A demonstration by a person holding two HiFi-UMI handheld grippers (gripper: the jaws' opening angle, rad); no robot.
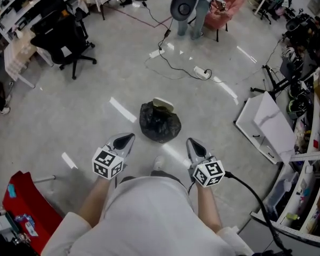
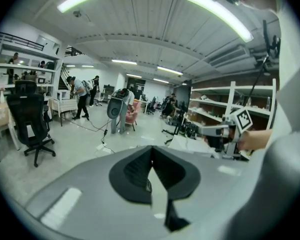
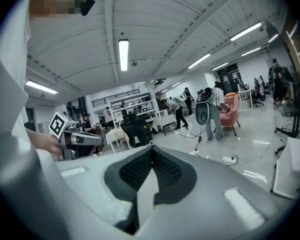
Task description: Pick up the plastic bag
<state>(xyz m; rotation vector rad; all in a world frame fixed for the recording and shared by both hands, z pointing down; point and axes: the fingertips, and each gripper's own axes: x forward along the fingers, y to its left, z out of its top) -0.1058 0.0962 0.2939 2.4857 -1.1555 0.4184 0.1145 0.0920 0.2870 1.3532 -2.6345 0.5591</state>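
Note:
A black plastic bag (image 1: 159, 122), knotted and lumpy, sits on the grey floor with a pale flat thing (image 1: 163, 104) at its far side. My left gripper (image 1: 129, 138) hangs shut and empty, short of the bag and to its left. My right gripper (image 1: 193, 143) is also shut and empty, short of the bag to its right. Both point forward and level, so the bag does not show in either gripper view. The left gripper (image 2: 151, 149) has its dark pads pressed together, and so does the right gripper (image 3: 152, 151).
A black office chair (image 1: 64, 36) stands far left. A white board (image 1: 266, 122) lies on the floor at right, next to shelving (image 1: 309, 159). Cables and a power strip (image 1: 201, 72) run across the floor beyond the bag. A red object (image 1: 26, 204) is near left. People stand at the far end.

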